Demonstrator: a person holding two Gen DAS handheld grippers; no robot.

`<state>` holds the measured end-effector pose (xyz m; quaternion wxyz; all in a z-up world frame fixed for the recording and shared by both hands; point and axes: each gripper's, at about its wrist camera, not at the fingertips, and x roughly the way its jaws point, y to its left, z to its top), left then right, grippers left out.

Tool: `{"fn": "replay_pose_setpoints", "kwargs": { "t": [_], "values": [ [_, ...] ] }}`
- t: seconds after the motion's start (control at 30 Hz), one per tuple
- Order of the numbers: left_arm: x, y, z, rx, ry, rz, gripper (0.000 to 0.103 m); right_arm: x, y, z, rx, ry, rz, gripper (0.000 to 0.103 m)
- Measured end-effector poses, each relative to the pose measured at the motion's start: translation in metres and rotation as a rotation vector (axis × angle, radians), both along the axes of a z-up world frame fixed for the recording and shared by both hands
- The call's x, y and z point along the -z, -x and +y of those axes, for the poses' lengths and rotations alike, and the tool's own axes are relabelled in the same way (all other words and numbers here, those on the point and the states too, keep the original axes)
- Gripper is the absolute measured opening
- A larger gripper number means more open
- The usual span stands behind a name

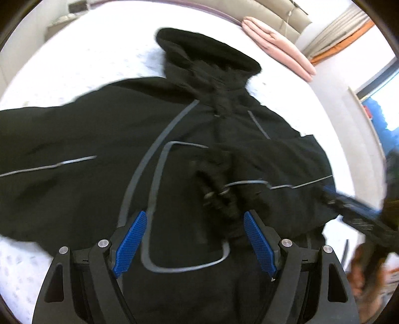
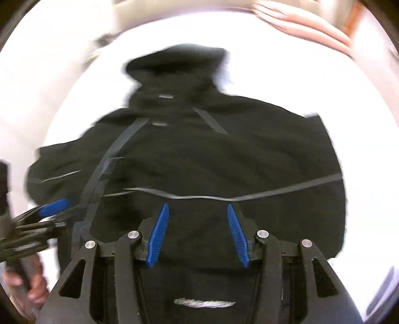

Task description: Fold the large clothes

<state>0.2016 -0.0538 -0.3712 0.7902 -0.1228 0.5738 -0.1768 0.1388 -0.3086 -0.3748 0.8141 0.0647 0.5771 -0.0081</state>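
Nearest in the left wrist view, the left claw (image 1: 194, 239) stands wide over the lower front of the black jacket (image 1: 99, 139), its blue pads (image 1: 131, 240) clear of the cloth and nothing pinched between them. In the right wrist view the right claw (image 2: 198, 233) is partly apart, narrower than the left, and it too has only cloth below it rather than in its grip; it sits just short of the grey trim line (image 2: 249, 197) that crosses the jacket. Both point steeply down at the garment, which suggests each is being lined up for a hold on the fabric ahead of a fold. The jacket lies spread front-up on the bed (image 1: 104, 49), with one sleeve (image 1: 286, 164) drawn across the chest, probably a first fold, and the other sleeve (image 1: 30, 149) stretched out to the side. Its hood (image 1: 207, 52) points toward the far end of the bed. The bed is covered in plain white, giving a soft, broad surface for folding. At its far edge lies a pink rolled cushion (image 1: 279, 47) against a pale padded headboard (image 1: 274, 12), and beyond that hang curtains (image 1: 336, 27) by a bright window (image 1: 384, 107). Both views are blurred.
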Motion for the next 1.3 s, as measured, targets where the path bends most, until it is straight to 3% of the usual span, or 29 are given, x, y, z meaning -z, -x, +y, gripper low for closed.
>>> {"fn": "replay_pose_setpoints", "kwargs": {
  "t": [0.07,0.13,0.33,0.4,0.43,0.47,0.57,0.77,0.87,0.93,1.0,1.07,1.13,1.23,1.3],
  "values": [
    [0.007,-0.008,-0.012,0.012,0.031,0.015,0.082,0.039,-0.004,-0.019,0.056,-0.011,0.075,0.039],
    [0.020,-0.018,-0.022,0.026,0.044,0.036,0.082,0.075,-0.008,-0.025,0.058,-0.064,0.171,0.033],
    [0.053,-0.034,-0.039,0.029,0.061,0.117,0.080,0.077,-0.009,-0.029,0.036,-0.085,0.142,0.033],
    [0.053,-0.035,-0.044,0.030,0.072,0.103,0.062,0.075,-0.009,-0.029,0.020,-0.078,0.143,0.033],
    [0.055,-0.036,-0.047,0.041,0.070,0.106,0.042,0.071,-0.006,-0.029,0.015,-0.074,0.143,0.033],
    [0.054,-0.035,-0.049,0.042,0.034,0.102,0.030,0.068,-0.006,-0.028,0.003,-0.070,0.143,0.033],
    [0.039,-0.031,-0.045,0.050,0.033,0.053,0.023,0.055,-0.003,-0.019,-0.016,-0.095,0.137,0.033],
    [-0.033,-0.019,0.005,-0.025,0.021,-0.132,0.022,-0.003,0.017,0.006,-0.068,-0.132,0.037,0.034],
    [-0.052,-0.018,0.049,-0.110,-0.014,-0.177,0.022,-0.021,0.024,0.012,-0.070,-0.135,-0.008,0.044],
    [-0.049,-0.019,0.072,-0.140,-0.045,-0.166,0.022,-0.026,0.024,0.013,-0.061,-0.127,-0.037,0.050],
    [-0.027,-0.022,0.084,-0.111,-0.078,-0.091,0.025,-0.018,0.019,0.011,-0.038,-0.083,-0.026,0.051],
    [0.003,-0.021,0.083,-0.089,-0.175,-0.027,0.037,0.000,0.010,0.009,-0.011,-0.044,0.002,0.051],
    [0.036,-0.016,0.079,-0.077,-0.291,0.027,0.042,0.018,0.010,-0.002,0.024,-0.004,0.037,0.051],
    [0.038,-0.005,0.080,-0.073,-0.307,-0.017,0.050,0.061,0.001,-0.005,0.029,0.038,0.152,0.051],
    [0.027,-0.001,0.082,-0.101,-0.317,-0.039,0.052,0.059,-0.002,0.001,0.013,0.072,0.143,0.052]
  ]
}}
